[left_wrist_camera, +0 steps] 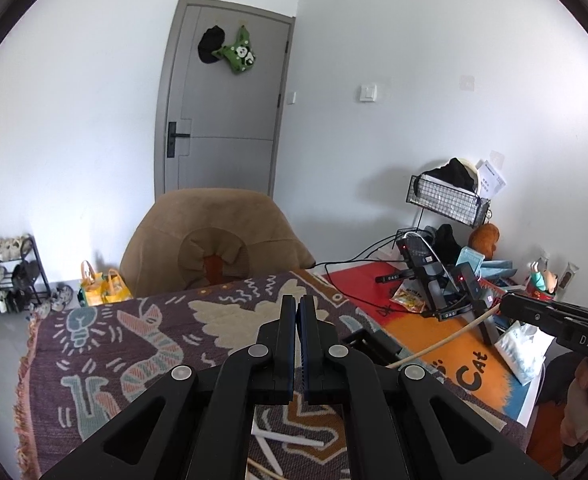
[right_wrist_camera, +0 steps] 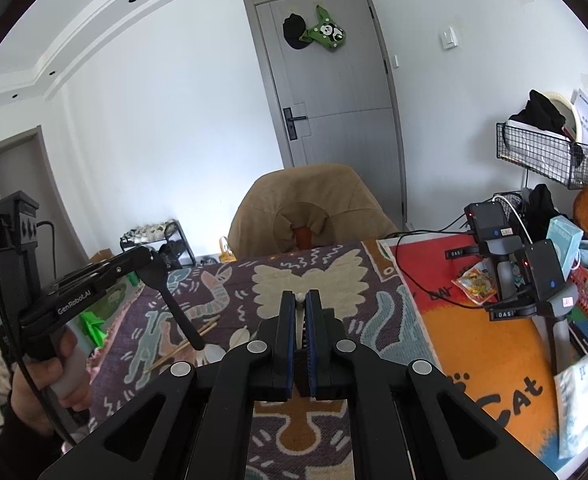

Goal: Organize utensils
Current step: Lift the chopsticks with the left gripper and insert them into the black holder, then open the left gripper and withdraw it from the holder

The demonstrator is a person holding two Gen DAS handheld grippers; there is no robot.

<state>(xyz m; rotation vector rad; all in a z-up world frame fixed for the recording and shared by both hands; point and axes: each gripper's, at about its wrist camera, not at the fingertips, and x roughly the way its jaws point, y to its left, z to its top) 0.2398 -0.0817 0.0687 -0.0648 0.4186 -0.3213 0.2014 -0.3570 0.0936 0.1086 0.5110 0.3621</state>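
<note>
Patterned cloth (right_wrist_camera: 334, 280) covered the desk. Above it the right hand-held gripper (right_wrist_camera: 301, 300) was clenched on a pale chopstick (left_wrist_camera: 446, 338) (its tip showing between the pads), while the left hand-held gripper (left_wrist_camera: 298, 304) was closed on nothing. More chopsticks (right_wrist_camera: 181, 344) and a white spoon (right_wrist_camera: 213, 352) lay on the cloth.

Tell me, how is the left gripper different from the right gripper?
The left gripper is shut with nothing between its fingers, while the right gripper is shut on a pale stick. The left gripper is over the patterned blanket, while the right gripper is nearer the orange mat. Both are black, held in a hand and lifted above the table.
</note>
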